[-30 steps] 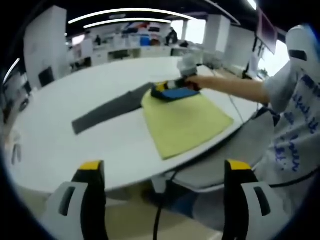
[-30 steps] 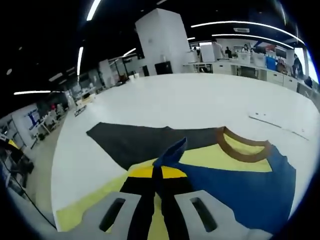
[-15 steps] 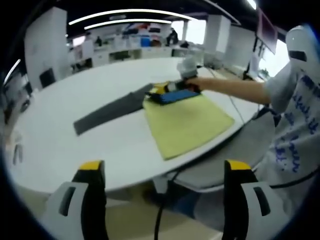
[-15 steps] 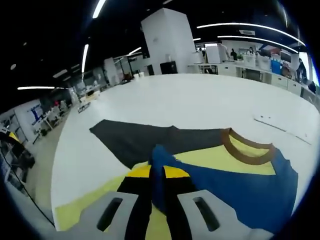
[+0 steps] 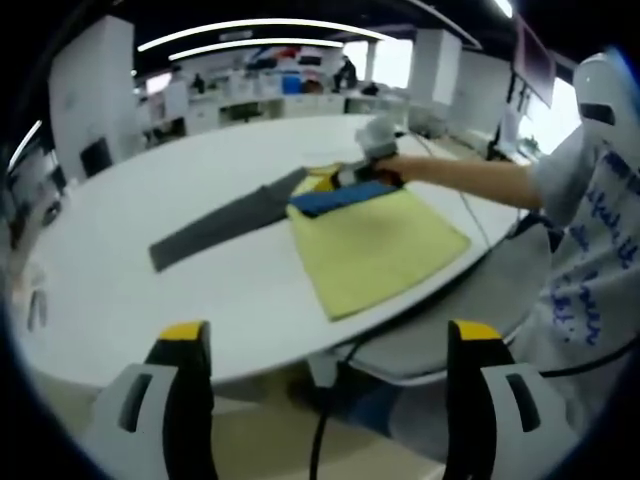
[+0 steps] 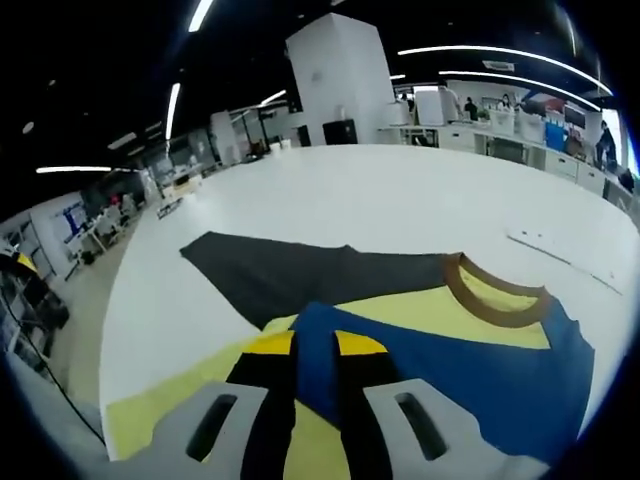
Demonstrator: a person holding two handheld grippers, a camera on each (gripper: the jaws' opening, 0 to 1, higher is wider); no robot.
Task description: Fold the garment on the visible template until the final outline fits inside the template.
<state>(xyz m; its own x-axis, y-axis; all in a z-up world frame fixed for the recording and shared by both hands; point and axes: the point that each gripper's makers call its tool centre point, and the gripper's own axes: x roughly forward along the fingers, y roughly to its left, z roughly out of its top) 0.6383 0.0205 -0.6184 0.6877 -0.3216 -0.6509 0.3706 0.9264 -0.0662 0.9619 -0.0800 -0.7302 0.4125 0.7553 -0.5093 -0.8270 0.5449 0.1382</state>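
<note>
Blue garment (image 6: 470, 370) clamped in right gripper (image 6: 314, 350) over yellow template (image 5: 375, 240); left gripper (image 5: 325, 345) apart

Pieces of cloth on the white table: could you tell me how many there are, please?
3. The yellow template lies at the near edge, the dark grey cloth lies beside it, and the blue garment lies on the template, pinched by the right gripper. More may be hidden.
</note>
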